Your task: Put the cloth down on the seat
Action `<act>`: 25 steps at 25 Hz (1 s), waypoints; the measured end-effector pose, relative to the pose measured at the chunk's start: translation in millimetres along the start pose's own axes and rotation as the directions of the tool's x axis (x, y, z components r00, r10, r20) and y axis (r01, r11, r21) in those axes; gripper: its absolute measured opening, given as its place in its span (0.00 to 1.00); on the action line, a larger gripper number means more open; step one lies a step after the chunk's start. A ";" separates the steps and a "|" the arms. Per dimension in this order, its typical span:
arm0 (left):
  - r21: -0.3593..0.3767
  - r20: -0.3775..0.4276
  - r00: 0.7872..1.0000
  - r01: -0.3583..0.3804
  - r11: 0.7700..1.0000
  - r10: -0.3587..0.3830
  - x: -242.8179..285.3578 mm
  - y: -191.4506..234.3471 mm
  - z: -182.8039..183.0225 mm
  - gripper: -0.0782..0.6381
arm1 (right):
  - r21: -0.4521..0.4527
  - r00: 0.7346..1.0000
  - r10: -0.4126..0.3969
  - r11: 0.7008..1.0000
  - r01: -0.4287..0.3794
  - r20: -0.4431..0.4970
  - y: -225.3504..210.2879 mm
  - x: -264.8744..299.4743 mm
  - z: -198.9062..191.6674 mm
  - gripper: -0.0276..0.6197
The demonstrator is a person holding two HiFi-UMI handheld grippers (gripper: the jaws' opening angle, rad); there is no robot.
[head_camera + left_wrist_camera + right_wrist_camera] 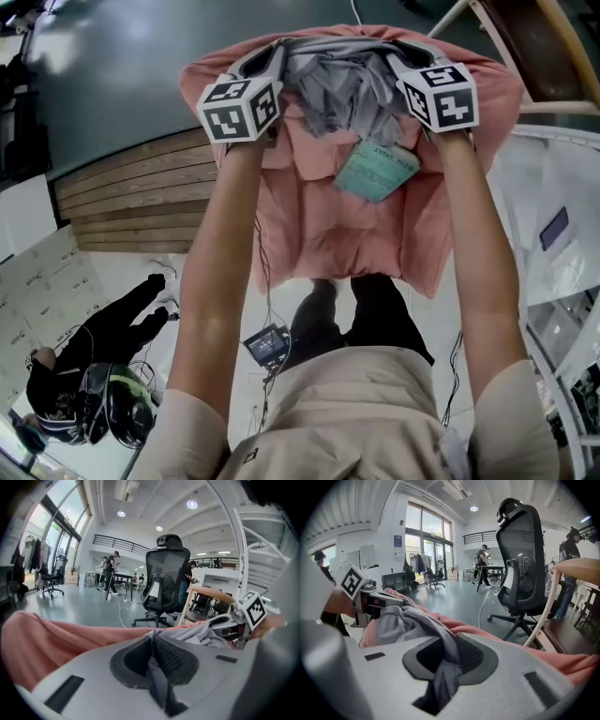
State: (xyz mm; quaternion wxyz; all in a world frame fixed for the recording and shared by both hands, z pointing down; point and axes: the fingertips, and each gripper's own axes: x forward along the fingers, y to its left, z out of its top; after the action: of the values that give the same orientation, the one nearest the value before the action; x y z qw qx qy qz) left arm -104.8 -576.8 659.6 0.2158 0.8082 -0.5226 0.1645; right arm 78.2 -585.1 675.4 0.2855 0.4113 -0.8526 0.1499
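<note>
Cloth [342,89]: grey, bunched on far end of pink fabric [347,225], strung between both grippers | left gripper [153,651]: clenched on cloth | right gripper [446,660]: jaws parted, cloth lying loose between them

Print on cloth [319,225] tag [377,169] too small to read, wooden chair [536,47] cut off at edge
</note>
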 end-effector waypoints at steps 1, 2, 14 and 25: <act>-0.016 0.018 1.000 0.009 1.000 -0.008 1.9 1.4 -1.6 0.13 | -0.001 1.000 -0.002 1.000 0.002 0.004 -1.3 2.2 -1.9 0.14; -0.023 0.029 0.999 0.013 1.000 -0.013 3.0 2.5 -3.6 0.13 | 0.000 1.000 -0.002 1.000 0.002 0.006 -2.0 4.7 -4.0 0.14; 0.008 0.058 0.995 0.086 0.996 -0.086 -39.7 -5.2 15.3 0.22 | 0.037 0.999 0.032 0.999 -0.031 -0.034 7.5 -14.0 14.4 0.22; 0.079 0.133 0.990 0.026 0.997 -0.036 -128.7 7.0 48.8 0.28 | 0.056 0.997 0.027 0.998 -0.023 -0.076 23.4 -69.8 17.5 0.35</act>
State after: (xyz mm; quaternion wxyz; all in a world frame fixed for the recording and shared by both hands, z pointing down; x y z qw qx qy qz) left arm -160.6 -505.1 556.0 0.1513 0.8333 -0.5165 0.1263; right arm 88.2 -536.2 618.4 0.3050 0.4021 -0.8416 0.1925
